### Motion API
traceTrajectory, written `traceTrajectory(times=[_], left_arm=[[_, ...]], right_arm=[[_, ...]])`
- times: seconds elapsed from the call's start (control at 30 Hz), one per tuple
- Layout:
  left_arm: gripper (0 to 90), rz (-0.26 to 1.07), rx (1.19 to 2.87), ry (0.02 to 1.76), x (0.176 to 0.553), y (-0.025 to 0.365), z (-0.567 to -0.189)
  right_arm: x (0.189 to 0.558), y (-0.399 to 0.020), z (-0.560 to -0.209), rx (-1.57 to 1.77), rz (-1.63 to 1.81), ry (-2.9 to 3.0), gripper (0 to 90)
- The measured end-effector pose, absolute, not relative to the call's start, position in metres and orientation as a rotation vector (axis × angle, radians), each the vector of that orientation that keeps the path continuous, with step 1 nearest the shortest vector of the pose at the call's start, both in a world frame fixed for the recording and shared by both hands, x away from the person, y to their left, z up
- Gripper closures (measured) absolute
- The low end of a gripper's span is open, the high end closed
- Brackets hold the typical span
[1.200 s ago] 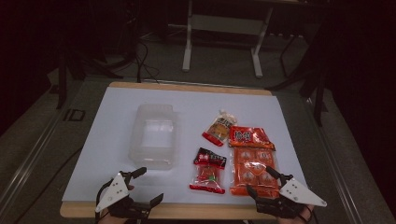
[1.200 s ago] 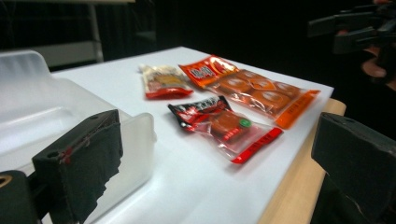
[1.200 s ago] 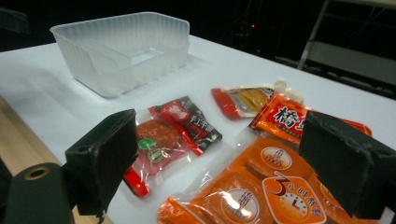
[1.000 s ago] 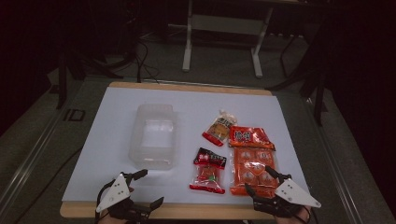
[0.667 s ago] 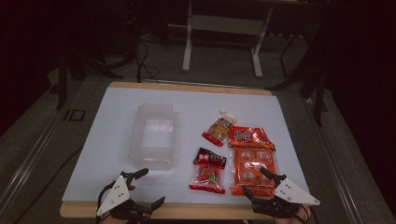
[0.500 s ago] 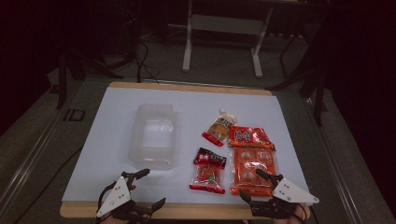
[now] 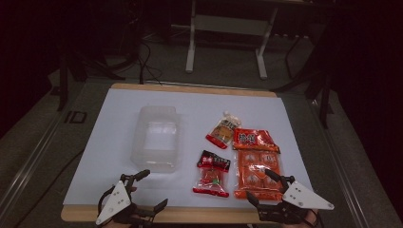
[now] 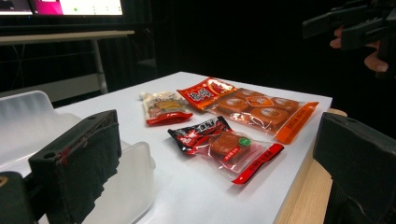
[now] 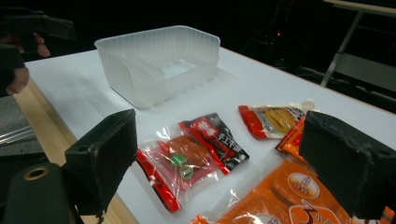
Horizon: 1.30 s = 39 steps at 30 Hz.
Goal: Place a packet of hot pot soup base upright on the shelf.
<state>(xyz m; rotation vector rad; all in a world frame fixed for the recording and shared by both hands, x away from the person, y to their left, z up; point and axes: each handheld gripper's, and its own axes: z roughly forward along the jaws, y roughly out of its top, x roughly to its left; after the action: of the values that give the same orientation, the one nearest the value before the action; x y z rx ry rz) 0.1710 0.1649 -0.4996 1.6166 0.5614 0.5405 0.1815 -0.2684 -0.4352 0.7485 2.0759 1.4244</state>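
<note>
- Left gripper (image 7: 145, 190) and right gripper (image 7: 266, 187) gape wide, empty, at the white table's (image 7: 119, 109) near edge.
- Large orange multi-pack snack bag (image 7: 256, 164) lies just before the right gripper.
- Small red-and-black snack packet (image 7: 212, 173) and translucent plastic rectangular tub (image 7: 157, 137) sit between.

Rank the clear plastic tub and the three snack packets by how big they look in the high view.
1. clear plastic tub
2. large orange multi-cake packet
3. red-and-black clear packet
4. small yellow pouch with red base, slightly smaller than the third, though it lies farther away.

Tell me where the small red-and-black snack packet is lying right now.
In the high view the small red-and-black snack packet lies flat on the white table, near its front edge, between the clear plastic container and the large orange packet.
</note>
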Motion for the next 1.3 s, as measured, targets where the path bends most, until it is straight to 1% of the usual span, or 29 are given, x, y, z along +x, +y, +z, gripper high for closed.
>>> traceTrajectory(times=[0.07,0.17,0.37,0.53,0.8,0.93,1.0,1.03,1.3], left_arm=[[1.5,0.535,1.62,0.565,0.171,0.165,-0.5],[1.5,0.561,1.612,0.587,0.172,0.166,-0.5],[1.5,0.523,1.599,0.619,0.176,0.169,-0.502],[1.5,0.517,1.601,0.62,0.176,0.168,-0.503],[1.5,0.509,1.616,0.615,0.177,0.168,-0.503],[1.5,0.502,1.62,0.616,0.177,0.167,-0.504],[1.5,0.501,1.622,0.615,0.177,0.167,-0.504],[1.5,0.49,1.623,0.615,0.178,0.167,-0.504],[1.5,0.487,1.627,0.613,0.178,0.167,-0.505]], right_arm=[[0.181,-0.265,-0.433,0.718,1.391,2.053,11.6],[0.183,-0.265,-0.427,0.696,1.437,2.009,12.0],[0.194,-0.272,-0.408,0.695,1.42,1.985,13.5],[0.206,-0.282,-0.398,0.687,1.428,1.964,11.6],[0.226,-0.294,-0.395,0.745,1.441,1.938,11.1],[0.243,-0.302,-0.391,0.799,1.462,1.961,10.4],[0.243,-0.302,-0.391,0.799,1.462,1.961,10.4],[0.252,-0.303,-0.391,0.815,1.461,1.953,9.5],[0.28,-0.308,-0.398,0.845,1.388,1.95,9.6]])
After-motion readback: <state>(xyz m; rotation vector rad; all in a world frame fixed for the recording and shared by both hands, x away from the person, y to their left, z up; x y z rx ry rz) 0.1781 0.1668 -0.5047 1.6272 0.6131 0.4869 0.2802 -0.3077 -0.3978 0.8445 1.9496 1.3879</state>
